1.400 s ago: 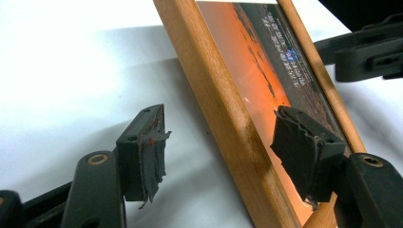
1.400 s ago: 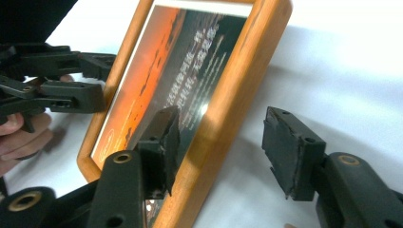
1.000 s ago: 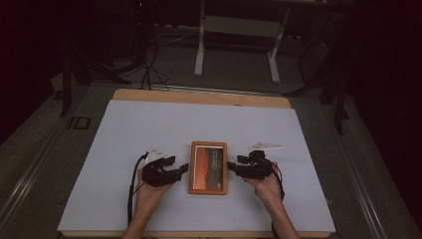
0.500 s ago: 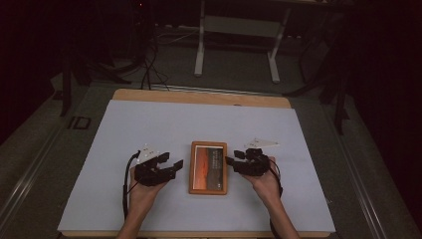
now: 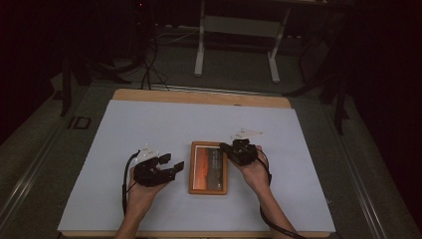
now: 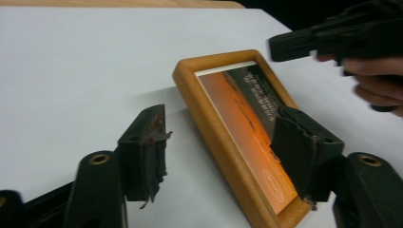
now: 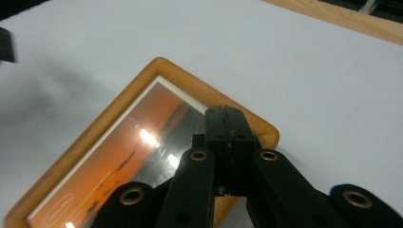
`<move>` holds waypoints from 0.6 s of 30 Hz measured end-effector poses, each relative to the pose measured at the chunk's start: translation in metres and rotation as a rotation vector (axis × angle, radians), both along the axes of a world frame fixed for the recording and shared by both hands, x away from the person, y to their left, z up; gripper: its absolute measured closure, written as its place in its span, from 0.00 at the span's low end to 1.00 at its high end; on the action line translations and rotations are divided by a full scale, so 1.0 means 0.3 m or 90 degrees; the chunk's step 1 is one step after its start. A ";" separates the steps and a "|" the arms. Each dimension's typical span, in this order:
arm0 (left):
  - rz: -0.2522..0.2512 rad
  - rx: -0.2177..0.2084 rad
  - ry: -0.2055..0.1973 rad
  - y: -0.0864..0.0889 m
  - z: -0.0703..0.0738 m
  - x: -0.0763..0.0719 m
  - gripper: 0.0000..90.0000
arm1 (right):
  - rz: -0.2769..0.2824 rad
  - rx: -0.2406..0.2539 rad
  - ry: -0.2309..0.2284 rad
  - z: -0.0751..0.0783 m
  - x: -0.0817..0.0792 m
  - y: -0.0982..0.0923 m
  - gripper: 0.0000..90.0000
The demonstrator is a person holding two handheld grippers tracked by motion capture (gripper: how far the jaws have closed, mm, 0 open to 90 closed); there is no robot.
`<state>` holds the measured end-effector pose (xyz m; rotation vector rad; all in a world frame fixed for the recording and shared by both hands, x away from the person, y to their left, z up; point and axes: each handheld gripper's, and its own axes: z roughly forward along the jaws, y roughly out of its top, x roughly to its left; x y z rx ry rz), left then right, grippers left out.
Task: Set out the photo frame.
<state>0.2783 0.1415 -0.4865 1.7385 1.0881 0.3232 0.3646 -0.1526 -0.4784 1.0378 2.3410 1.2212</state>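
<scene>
Wooden, round-cornered picture frame (image 5: 208,168) is lying flat at the white table's (image 5: 149,124) lower centre. Right gripper (image 5: 223,147), jaws just closing together with nothing between, is hovering over its glossy top edge; left gripper (image 5: 171,165) is gaping wide beside it.

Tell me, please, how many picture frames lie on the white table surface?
1. The wooden picture frame lies flat near the table's middle, between the left gripper and the right gripper. No other frame is visible.
</scene>
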 end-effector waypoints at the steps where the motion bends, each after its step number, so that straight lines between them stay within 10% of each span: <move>1: -0.006 0.003 -0.004 0.000 0.003 -0.001 0.40 | -0.002 -0.002 0.000 -0.004 0.004 0.003 1.00; 18: -0.025 0.004 -0.008 -0.004 0.006 -0.006 0.37 | -0.021 -0.013 0.007 -0.053 0.043 0.011 1.00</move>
